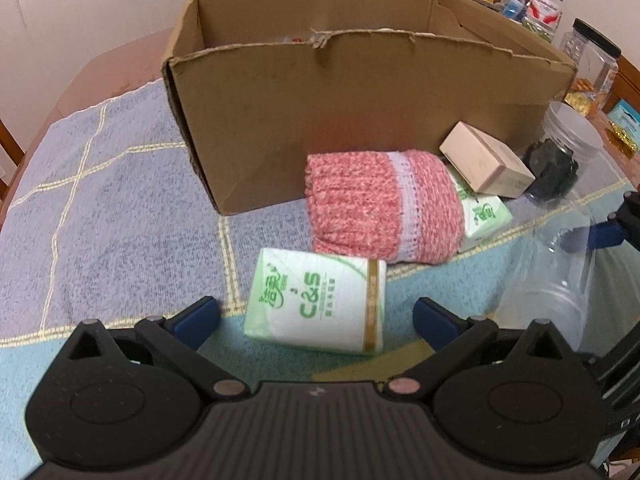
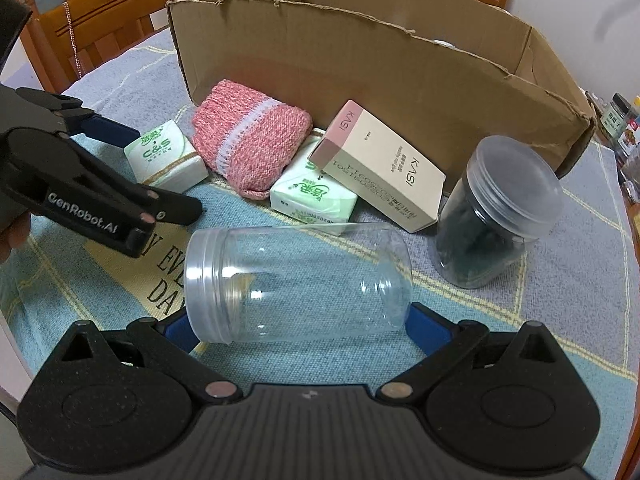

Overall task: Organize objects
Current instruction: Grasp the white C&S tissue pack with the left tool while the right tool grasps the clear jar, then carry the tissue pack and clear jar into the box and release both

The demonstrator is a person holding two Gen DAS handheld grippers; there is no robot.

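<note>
Right now the left tool [image 1: 316,316] stands wide open above the near tissue pack [image 1: 318,304], its blue fingertips [image 1: 198,316] on either side of the pack without pressing it. That pack lies on the checked cloth [image 1: 100,184] covering the table, just near of the pink knitted item [image 1: 380,208], which sits against the near wall of the open cardboard box [image 1: 360,100]. A second tissue pack [image 2: 314,196] lies to the right of the knit, partly beneath a pale KASI carton [image 2: 380,164] that leans tilted over it. Further right stands an upright lidded jar [image 2: 496,216] with dark contents. The right tool [image 2: 298,326] has an empty clear jar [image 2: 296,276] lying on its side between its spread fingers; the jar's two ends reach the blue pads, but whether they press it or merely flank it cannot be told. Beyond the box, at the far right, a water bottle [image 1: 546,0] and other containers stand on the table, and wooden chairs [image 2: 100,16] show at the table's far side.
</note>
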